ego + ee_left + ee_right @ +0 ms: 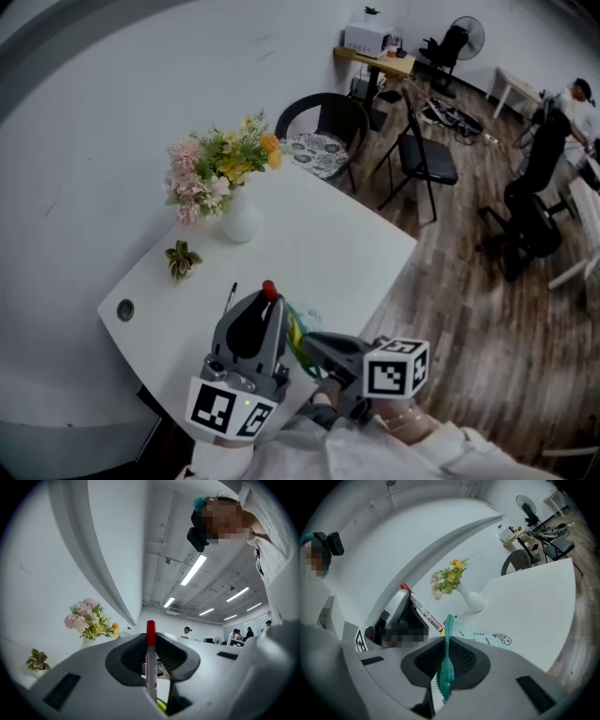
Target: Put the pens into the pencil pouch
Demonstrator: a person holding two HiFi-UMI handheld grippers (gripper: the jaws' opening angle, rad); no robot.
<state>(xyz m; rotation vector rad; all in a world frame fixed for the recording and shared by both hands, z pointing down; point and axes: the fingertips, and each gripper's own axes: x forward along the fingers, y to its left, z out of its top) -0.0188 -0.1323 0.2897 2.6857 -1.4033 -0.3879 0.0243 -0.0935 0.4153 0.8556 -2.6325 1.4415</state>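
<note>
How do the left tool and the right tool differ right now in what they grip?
Left tool is shut on a red-capped pen; right tool on the teal zipper edge of the pencil pouch. The pen stands stiff, cap past the left tool's jaws; the pouch drapes from the right tool. Both grip, close together over the white table.

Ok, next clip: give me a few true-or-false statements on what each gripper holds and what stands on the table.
1. The left gripper is shut on a red-capped pen. True.
2. The right gripper is empty. False: it grips the pouch by its teal zipper edge.
3. A vase of flowers stands on the white table. True.
4. The pen lies loose on the table. False: the left gripper holds it.
</note>
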